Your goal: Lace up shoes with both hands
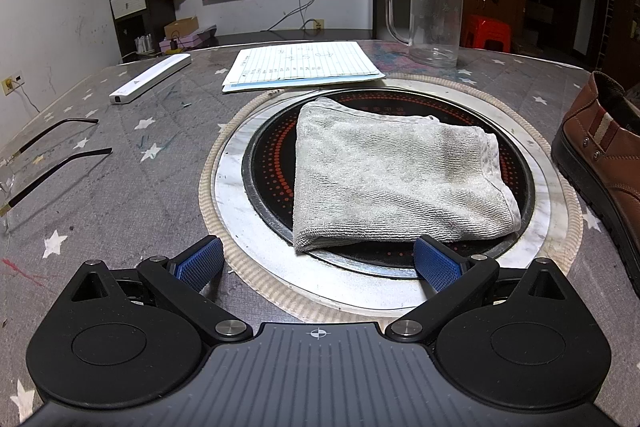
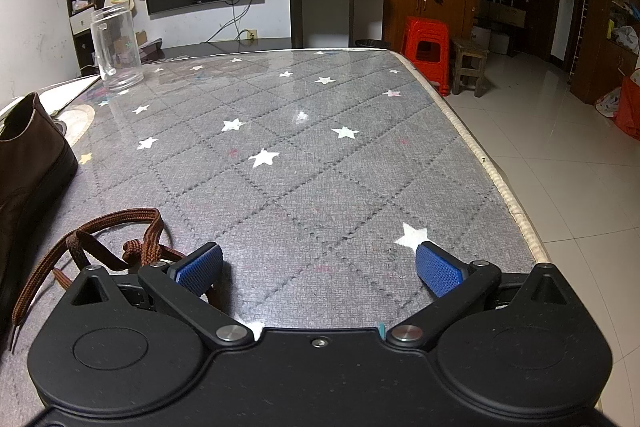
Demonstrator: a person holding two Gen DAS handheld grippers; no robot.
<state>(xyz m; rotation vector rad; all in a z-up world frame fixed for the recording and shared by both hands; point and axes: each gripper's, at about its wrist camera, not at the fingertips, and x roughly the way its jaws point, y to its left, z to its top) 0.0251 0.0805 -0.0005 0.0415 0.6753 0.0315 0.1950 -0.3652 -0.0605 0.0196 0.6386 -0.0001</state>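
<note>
A brown leather shoe (image 1: 600, 155) with a dark sole stands at the right edge of the left wrist view; the same shoe (image 2: 28, 163) fills the left edge of the right wrist view. Its brown lace (image 2: 116, 235) lies loose and looped on the table, with a knot just left of my right gripper's left finger. My left gripper (image 1: 318, 259) is open, low over the table, with a folded grey towel (image 1: 396, 179) just beyond its blue pads. My right gripper (image 2: 320, 267) is open over bare tablecloth and holds nothing.
The towel lies on a round black cooktop (image 1: 272, 163) set in the star-patterned grey table (image 2: 320, 155). A glass jar (image 1: 436, 19), lined paper (image 1: 300, 65), a white bar (image 1: 150, 79) and spectacles (image 1: 48, 163) lie around. The table's right edge (image 2: 496, 171) drops to tiled floor.
</note>
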